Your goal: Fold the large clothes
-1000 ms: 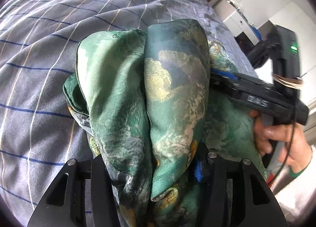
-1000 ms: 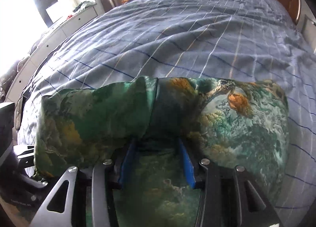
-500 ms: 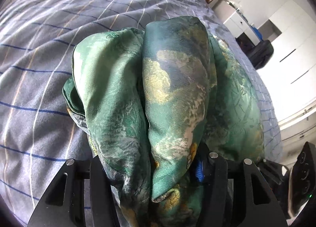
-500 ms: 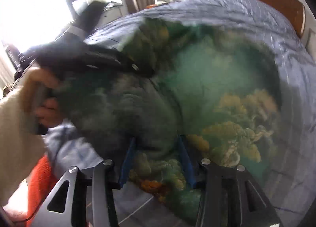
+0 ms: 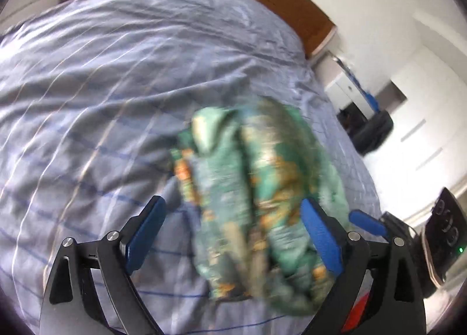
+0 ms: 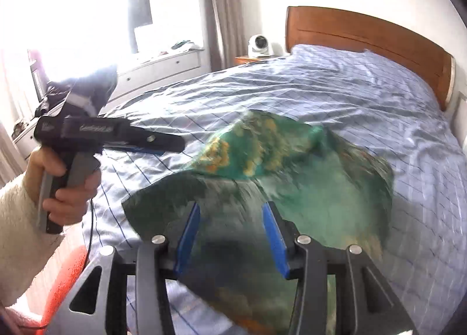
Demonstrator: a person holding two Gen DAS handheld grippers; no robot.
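Note:
A green patterned garment [image 5: 256, 189] with gold and orange print lies bunched on the blue checked bed sheet [image 5: 102, 87]. My left gripper [image 5: 233, 233] is open, its blue pads wide apart on either side of the garment's near end. In the right wrist view the garment [image 6: 306, 183] is blurred and drapes between the blue pads of my right gripper [image 6: 230, 233], which is shut on it. The left gripper [image 6: 157, 142] shows there at the left, held in a hand, apart from the cloth.
A wooden headboard [image 6: 364, 37] stands at the far end of the bed. A white fan [image 6: 259, 44] sits on a bedside table. White drawers [image 6: 163, 66] run under the bright window. White cabinets [image 5: 350, 90] stand right of the bed.
My left gripper has opened, let go of the garment and drawn back. The garment has dropped onto the bed. My right gripper still holds it and has swung it across.

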